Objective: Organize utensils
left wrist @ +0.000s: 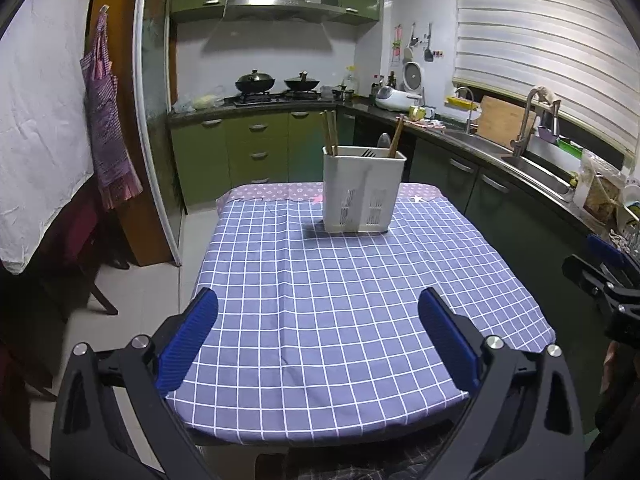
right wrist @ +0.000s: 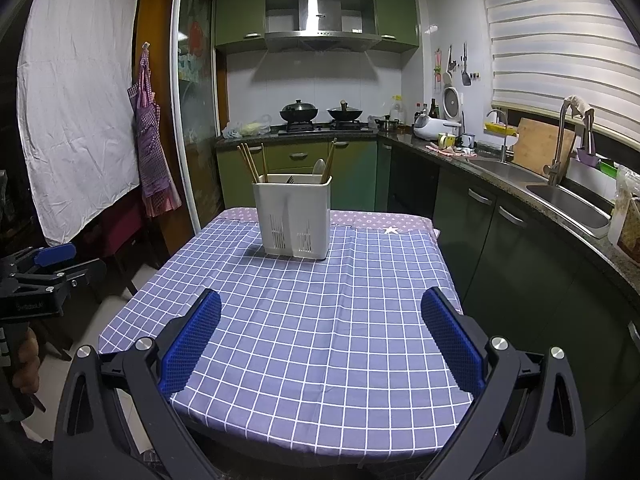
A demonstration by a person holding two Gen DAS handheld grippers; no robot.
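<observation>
A white utensil holder (left wrist: 362, 190) stands upright at the far end of the table, also in the right wrist view (right wrist: 294, 218). Wooden chopsticks (left wrist: 330, 133) stick out of its left side, more chopsticks (left wrist: 396, 136), a spoon (left wrist: 383, 140) and a dark fork (left wrist: 368, 154) out of its right. In the right wrist view the chopsticks (right wrist: 250, 162) and spoon (right wrist: 319, 168) show too. My left gripper (left wrist: 318, 308) is open and empty above the table's near edge. My right gripper (right wrist: 320, 312) is open and empty, likewise held back from the holder.
The table carries a blue checked cloth (left wrist: 340, 300). A kitchen counter with sink (right wrist: 568, 200) runs along the right. A stove with two woks (right wrist: 320, 114) stands behind. A chair (left wrist: 92, 264) and hanging apron (left wrist: 106, 120) are at left. The right gripper shows at the left view's right edge (left wrist: 600, 268).
</observation>
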